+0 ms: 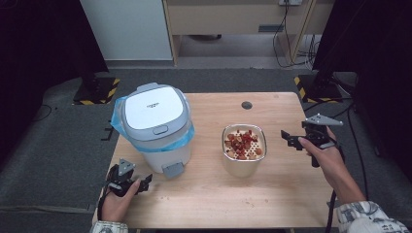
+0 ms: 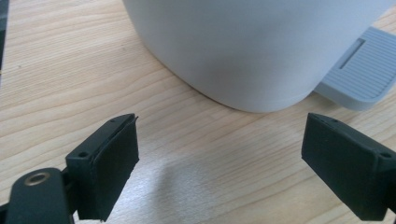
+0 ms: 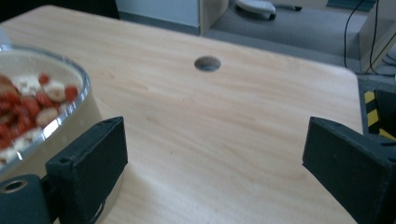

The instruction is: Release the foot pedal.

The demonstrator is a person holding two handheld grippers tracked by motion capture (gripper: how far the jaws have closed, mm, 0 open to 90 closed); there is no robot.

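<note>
Steel walls and a rim mark the container (image 1: 244, 156) of red and pale food scraps standing upright near the middle of the wooden table (image 1: 218, 204), mouth up, with the white pedal bin (image 1: 154, 127) just to its left, well apart from it. The bin's lid is shut and its blue liner shows around the rim; its grey pedal (image 1: 173, 170) sticks out toward the person's side. Judging from this layout, the work is tipping the scraps into the bin, and nothing of it looks done: the container is full, untouched and not yet gripped.

The right gripper (image 1: 290, 139) hovers just to the right of the container with its jaws spread wide and nothing between them; in the right gripper view the rim (image 3: 56, 119) lies just beside one black jaw. The left gripper (image 1: 143, 181) rests low near the bin's base, also wide open and empty, with the pedal (image 2: 362, 74) ahead of it.

The container's long axis runs from the near edge of the table to the far edge, its rounded-rectangle mouth facing straight up
</note>
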